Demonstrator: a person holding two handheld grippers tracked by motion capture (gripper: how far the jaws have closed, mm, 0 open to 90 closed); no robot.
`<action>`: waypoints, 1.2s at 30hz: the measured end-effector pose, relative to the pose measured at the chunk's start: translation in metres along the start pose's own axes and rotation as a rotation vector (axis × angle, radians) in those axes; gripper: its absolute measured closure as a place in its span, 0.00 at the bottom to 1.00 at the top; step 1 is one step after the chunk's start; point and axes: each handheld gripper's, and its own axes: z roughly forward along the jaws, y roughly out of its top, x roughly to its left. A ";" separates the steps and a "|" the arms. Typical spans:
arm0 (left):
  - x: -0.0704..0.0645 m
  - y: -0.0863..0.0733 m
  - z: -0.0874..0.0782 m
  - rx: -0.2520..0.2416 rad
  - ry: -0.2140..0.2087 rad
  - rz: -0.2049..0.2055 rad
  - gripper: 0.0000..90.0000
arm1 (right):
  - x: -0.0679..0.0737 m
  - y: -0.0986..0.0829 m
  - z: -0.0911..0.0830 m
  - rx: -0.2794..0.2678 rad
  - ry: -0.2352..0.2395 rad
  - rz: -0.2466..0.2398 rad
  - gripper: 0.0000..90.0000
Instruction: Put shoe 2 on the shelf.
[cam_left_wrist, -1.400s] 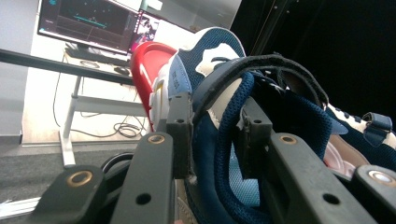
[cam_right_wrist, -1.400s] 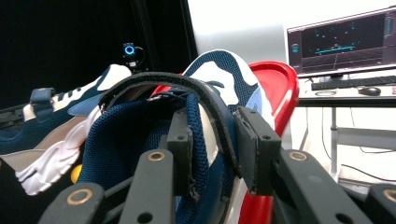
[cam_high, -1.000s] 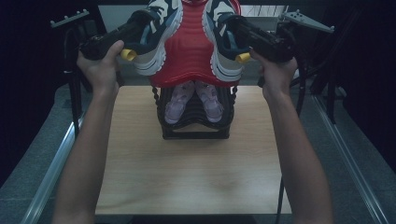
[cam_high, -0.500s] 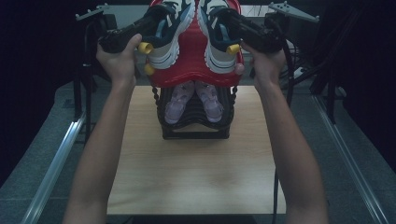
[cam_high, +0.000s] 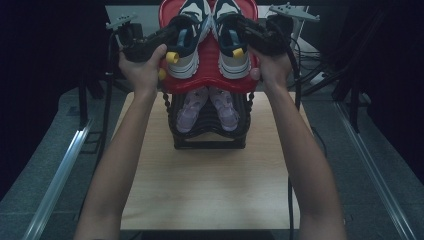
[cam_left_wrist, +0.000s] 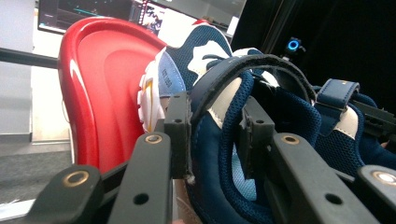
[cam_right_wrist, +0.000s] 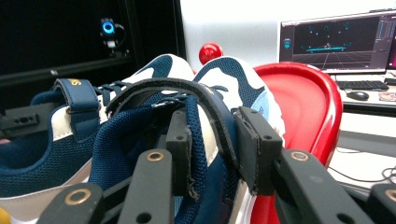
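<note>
We see lilac shoes (cam_high: 206, 107) on a black rack (cam_high: 209, 131) standing on the table (cam_high: 210, 185), and a lit monitor (cam_right_wrist: 337, 41) beyond, with a mouse (cam_right_wrist: 358, 95).

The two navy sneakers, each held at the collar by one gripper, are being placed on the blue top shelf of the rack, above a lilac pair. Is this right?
Not quite: the top shelf is red, not blue, as the high view shows. The rest holds: the left gripper and right gripper each clamp a navy sneaker collar, above the lilac pair.
</note>
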 end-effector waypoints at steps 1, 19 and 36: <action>0.001 -0.001 0.000 0.004 0.004 0.006 0.77 | 0.000 -0.002 0.003 0.011 -0.001 -0.007 0.75; 0.004 -0.002 -0.019 -0.015 -0.016 0.072 0.55 | -0.009 -0.010 -0.003 -0.020 0.072 0.033 0.52; 0.014 -0.007 -0.053 0.007 -0.074 0.073 0.51 | -0.005 -0.015 -0.045 -0.075 0.143 0.021 0.49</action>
